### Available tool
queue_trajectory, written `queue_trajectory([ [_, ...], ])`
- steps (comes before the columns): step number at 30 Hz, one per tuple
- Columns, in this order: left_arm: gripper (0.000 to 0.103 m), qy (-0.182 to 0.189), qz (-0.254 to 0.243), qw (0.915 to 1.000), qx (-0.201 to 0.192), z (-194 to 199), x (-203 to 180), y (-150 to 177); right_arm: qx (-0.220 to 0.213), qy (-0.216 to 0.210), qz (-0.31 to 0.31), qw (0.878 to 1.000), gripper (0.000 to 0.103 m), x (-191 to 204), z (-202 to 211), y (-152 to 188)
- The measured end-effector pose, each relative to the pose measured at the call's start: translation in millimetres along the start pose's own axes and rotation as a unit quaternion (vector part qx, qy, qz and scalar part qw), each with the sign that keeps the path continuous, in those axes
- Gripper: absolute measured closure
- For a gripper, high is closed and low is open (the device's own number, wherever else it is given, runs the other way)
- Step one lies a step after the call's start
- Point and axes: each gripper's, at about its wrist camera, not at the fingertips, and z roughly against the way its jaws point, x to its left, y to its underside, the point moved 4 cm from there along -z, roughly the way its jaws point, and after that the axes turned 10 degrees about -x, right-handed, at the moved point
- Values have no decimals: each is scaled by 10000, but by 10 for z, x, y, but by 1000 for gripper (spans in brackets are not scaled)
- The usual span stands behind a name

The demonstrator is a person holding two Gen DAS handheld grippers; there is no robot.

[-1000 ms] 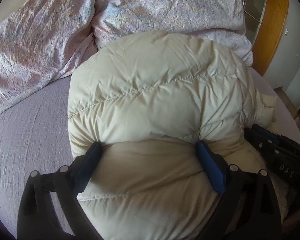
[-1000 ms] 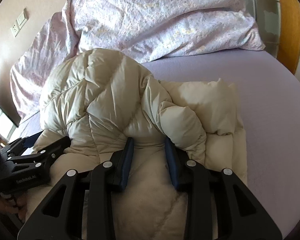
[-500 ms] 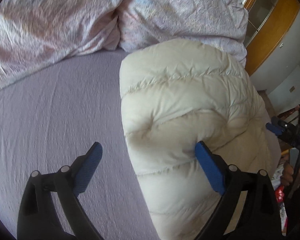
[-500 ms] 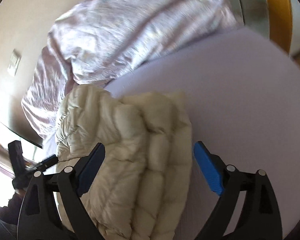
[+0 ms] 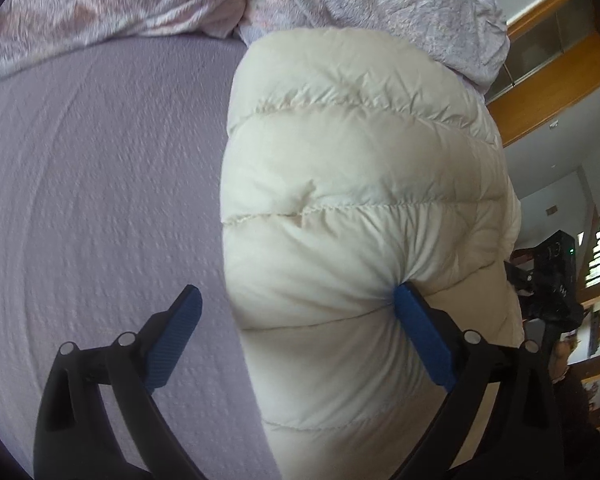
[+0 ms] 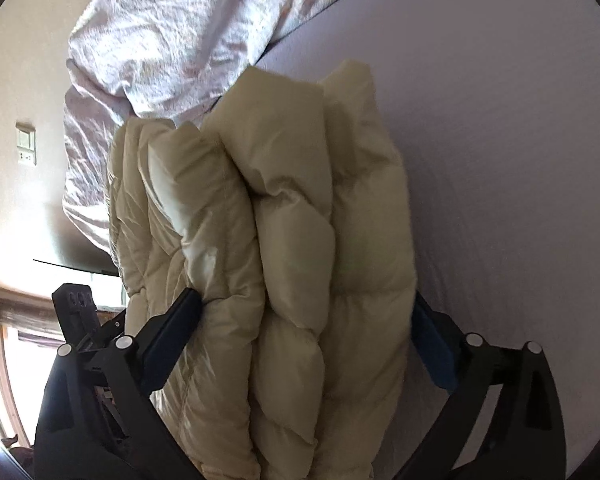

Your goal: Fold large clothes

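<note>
**Jacket folded into a bundle, both tongs letting go**

Jacket [image 5: 360, 208] is a cream puffer, stacked in thick layers on the lilac sheet [image 5: 100, 180], just below the crumpled floral duvet [image 5: 380, 0].

My left gripper [image 5: 296, 336] stands wide. Its right pad dents the bundle's near corner; its left pad hangs over bare sheet, clear of the fabric. So no grip there, just a poke.

My right gripper [image 6: 306, 322] is opening, jaws near full spread. The layered edge of the jacket sits between them and fills the gap. Left pad touches the fabric; right pad is half hidden behind the puff, so can't confirm contact on that side. Reads as release, not a hold.

Step, as I judge it: last fold set down, hands coming off.

Next: back both tongs out without dragging layers. Puffer is springy, so the stack may bulge open. A flat press on top may be needed.
</note>
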Motion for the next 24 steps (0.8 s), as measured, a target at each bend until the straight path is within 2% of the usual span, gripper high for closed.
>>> queue_trajectory([
  [7, 5, 266, 395, 9988, 74, -108, 7, 42, 166, -384, 41, 9991, 2, 139, -157, 26],
  [10, 13, 439, 559, 9975, 53, -109, 23, 44, 208, -473, 32, 9987, 15, 186, -229, 25],
  [12, 27, 606, 649, 9960, 22, -89, 19, 41, 190, -606, -49, 9980, 25, 198, -248, 11],
  [17, 47, 700, 565, 9959, -115, 4, -5, 23, 50, -902, -52, 9959, 56, 253, -222, -29],
  [21, 63, 661, 448, 9962, -334, 112, 5, -72, -96, -1100, 59, 9939, 67, 360, -230, -113],
  [24, 67, 573, 342, 9963, -547, 228, 39, -196, -123, -1190, 170, 9927, 71, 514, -309, -221],
])
